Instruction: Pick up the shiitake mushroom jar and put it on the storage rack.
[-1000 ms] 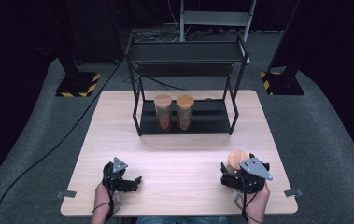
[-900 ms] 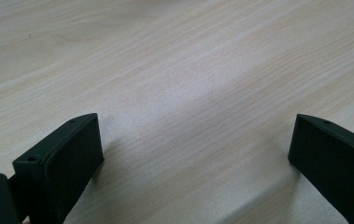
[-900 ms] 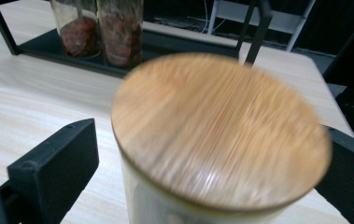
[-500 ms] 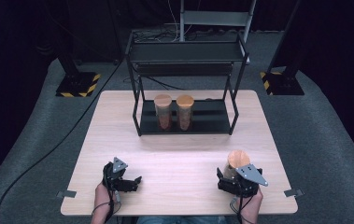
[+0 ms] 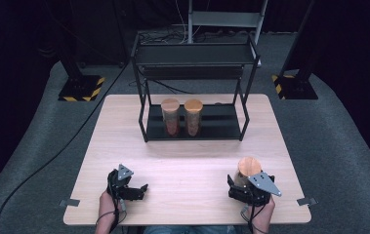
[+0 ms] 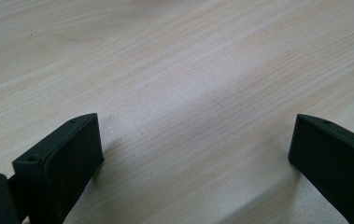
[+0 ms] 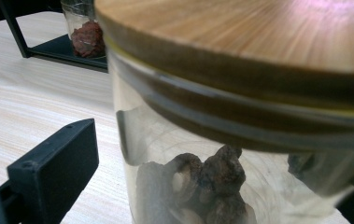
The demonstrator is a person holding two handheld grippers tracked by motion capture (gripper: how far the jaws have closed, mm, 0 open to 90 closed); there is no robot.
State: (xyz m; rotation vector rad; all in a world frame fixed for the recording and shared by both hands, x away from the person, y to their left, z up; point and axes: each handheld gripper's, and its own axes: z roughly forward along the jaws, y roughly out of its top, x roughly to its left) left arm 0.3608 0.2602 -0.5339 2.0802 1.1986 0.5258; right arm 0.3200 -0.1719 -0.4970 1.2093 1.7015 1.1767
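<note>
Item: glass jar (image 7: 221, 154) with wooden lid (image 5: 249, 166), lower right on the worktop (image 5: 192, 168), between your right tool's (image 5: 242, 187) open, non-touching jaws—center it, close below the lid; left tool (image 5: 133, 189) gapes empty.

This looks like a lab or recording studio rather than a home. A pale wooden tabletop (image 5: 187, 161) stands alone on grey carpet (image 5: 339, 146), with black darkness all around it. Beyond the tabletop's far corners stand black stand bases edged with yellow-and-black hazard tape (image 5: 81, 88), and a black cable (image 5: 51, 161) trails across the carpet to its left.
</note>
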